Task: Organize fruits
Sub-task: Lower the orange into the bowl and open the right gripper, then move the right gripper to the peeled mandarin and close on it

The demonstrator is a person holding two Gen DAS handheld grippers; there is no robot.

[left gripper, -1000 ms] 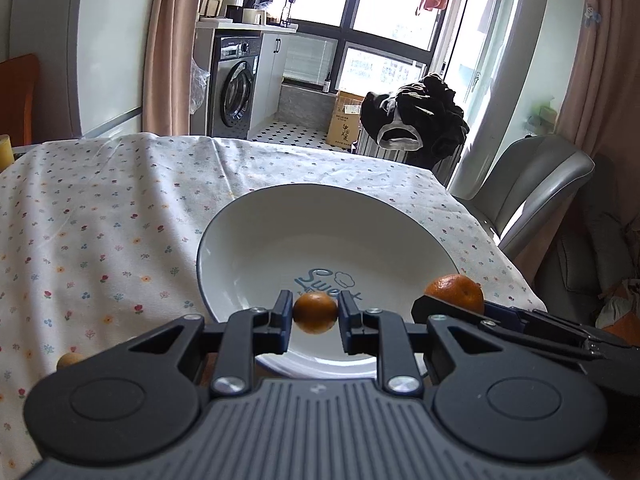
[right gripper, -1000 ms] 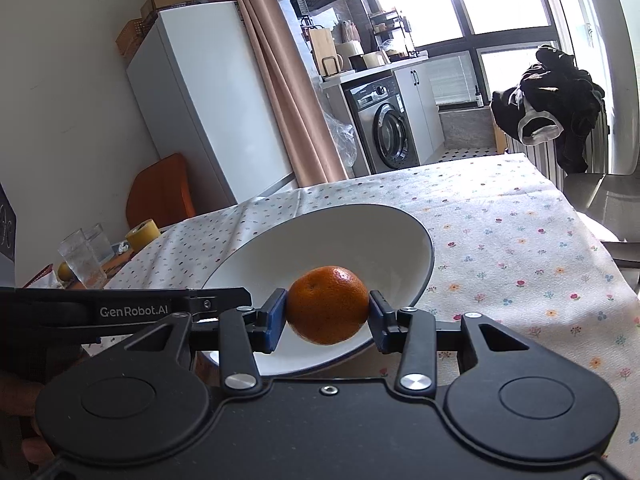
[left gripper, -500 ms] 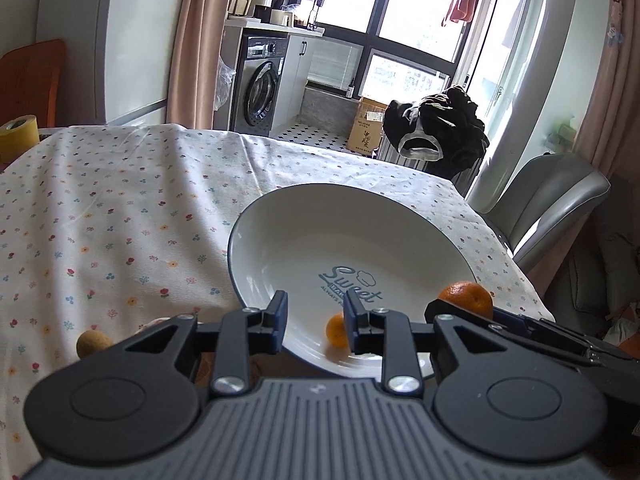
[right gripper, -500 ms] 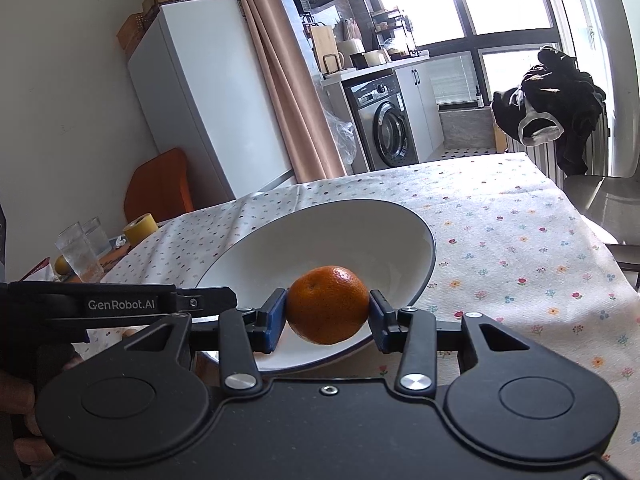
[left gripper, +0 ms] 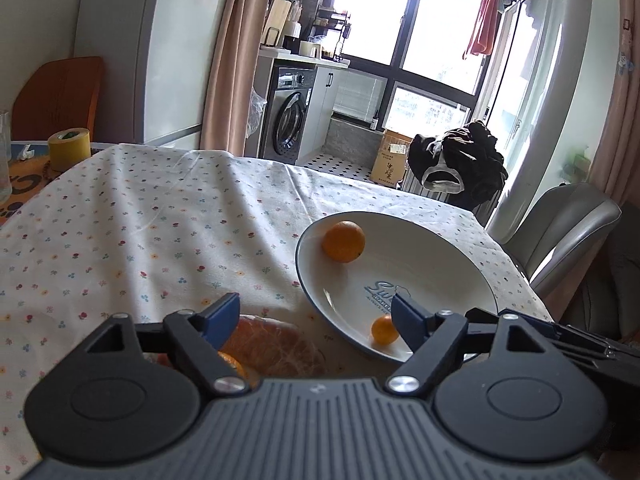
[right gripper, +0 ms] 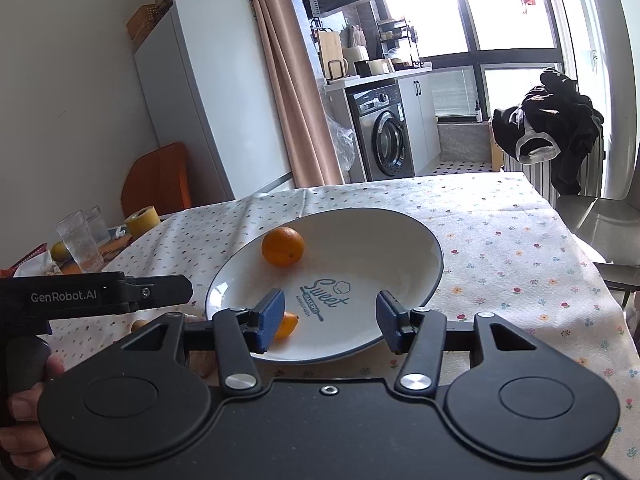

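While both fruits lie in the plate (right gripper: 420, 240), left tool (left gripper: 316, 316) and right tool (right gripper: 330, 314) hover spread.

plate (right gripper: 424, 240): glossy white glazed ceramic, dark rim
tablecloth (left gripper: 160, 216): matt printed cloth, softly creased
orange (right gripper: 283, 246): dimpled, slightly shiny peel
small fruit (left gripper: 385, 330): smooth, glossy skin
left gripper (left gripper: 316, 316): matt black plastic, blue textured pads, bright metal screws
glass (right gripper: 80, 246): clear, ribbed
tape roll (left gripper: 69, 149): matt yellow
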